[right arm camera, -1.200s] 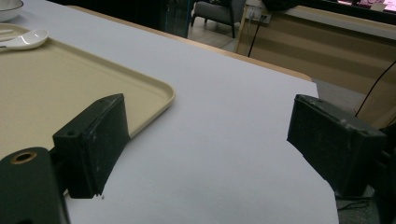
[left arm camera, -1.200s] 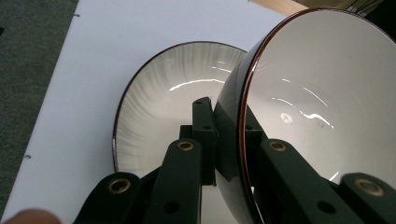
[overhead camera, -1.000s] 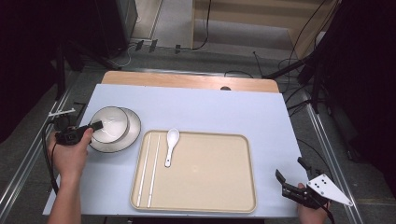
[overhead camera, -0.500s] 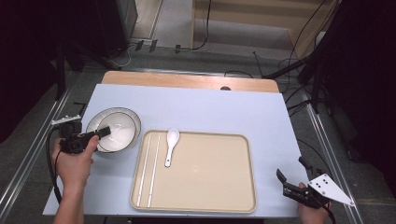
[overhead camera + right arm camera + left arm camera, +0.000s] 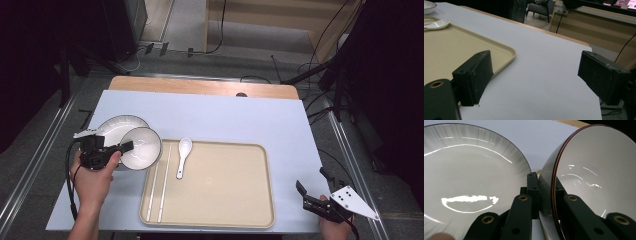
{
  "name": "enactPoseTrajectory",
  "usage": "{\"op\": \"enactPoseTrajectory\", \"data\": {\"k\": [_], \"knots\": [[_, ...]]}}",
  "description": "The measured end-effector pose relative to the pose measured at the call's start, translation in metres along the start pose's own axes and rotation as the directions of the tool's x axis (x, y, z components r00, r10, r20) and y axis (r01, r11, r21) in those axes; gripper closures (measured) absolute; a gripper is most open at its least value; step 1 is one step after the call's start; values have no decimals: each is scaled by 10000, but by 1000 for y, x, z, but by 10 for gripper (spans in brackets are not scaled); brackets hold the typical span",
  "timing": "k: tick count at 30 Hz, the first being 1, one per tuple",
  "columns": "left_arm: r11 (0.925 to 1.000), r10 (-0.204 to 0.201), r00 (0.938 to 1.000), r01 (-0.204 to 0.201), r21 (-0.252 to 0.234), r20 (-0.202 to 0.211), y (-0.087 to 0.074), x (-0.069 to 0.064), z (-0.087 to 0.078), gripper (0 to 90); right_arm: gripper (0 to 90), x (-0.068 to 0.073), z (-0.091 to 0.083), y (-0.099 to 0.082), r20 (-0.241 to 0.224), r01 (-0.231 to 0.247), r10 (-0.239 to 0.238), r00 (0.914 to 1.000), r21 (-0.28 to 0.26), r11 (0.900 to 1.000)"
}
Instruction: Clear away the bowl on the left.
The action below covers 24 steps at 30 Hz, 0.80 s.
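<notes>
**Bowl pinched at its rim**

My left claw point(image 5: 125, 146) clamps the bowl's point(image 5: 144, 150) rim: white inside, dark outside, reddish edge. My gripper view shows the plate point(image 5: 469, 182) just left; overhead, my right claw point(image 5: 312, 196) gapes, empty.

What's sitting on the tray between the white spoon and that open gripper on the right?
Nothing: from the spoon to the right gripper, the high view shows bare tray, then bare table.

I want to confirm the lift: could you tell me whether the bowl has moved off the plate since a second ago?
Yes. The bowl has shifted right off the plate, toward the tray.
</notes>
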<state>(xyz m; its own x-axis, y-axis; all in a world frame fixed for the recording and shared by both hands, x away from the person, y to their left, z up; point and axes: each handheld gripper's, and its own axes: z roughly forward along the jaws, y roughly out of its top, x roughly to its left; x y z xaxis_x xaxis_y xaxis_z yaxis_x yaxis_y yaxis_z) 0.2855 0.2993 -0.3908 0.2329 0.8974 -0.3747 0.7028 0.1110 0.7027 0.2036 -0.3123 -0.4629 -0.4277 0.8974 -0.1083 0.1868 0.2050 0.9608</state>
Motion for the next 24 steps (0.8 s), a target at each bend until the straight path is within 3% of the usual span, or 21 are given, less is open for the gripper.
{"op": "enactPoseTrajectory", "data": {"k": [4,14,24], "knots": [[9997,146,9994,-152,188,328,-2,-10,2,831,130,0,0,0,46,65,-65,10000,-31,10000],[9980,554,9973,-567,271,472,-15,-23,-13,831,130,1,2,1,115,71,-70,9999,-27,10000],[9926,807,9943,-865,853,692,-36,-28,-1,831,130,5,3,2,2,98,-98,10000,-44,9999]]}}
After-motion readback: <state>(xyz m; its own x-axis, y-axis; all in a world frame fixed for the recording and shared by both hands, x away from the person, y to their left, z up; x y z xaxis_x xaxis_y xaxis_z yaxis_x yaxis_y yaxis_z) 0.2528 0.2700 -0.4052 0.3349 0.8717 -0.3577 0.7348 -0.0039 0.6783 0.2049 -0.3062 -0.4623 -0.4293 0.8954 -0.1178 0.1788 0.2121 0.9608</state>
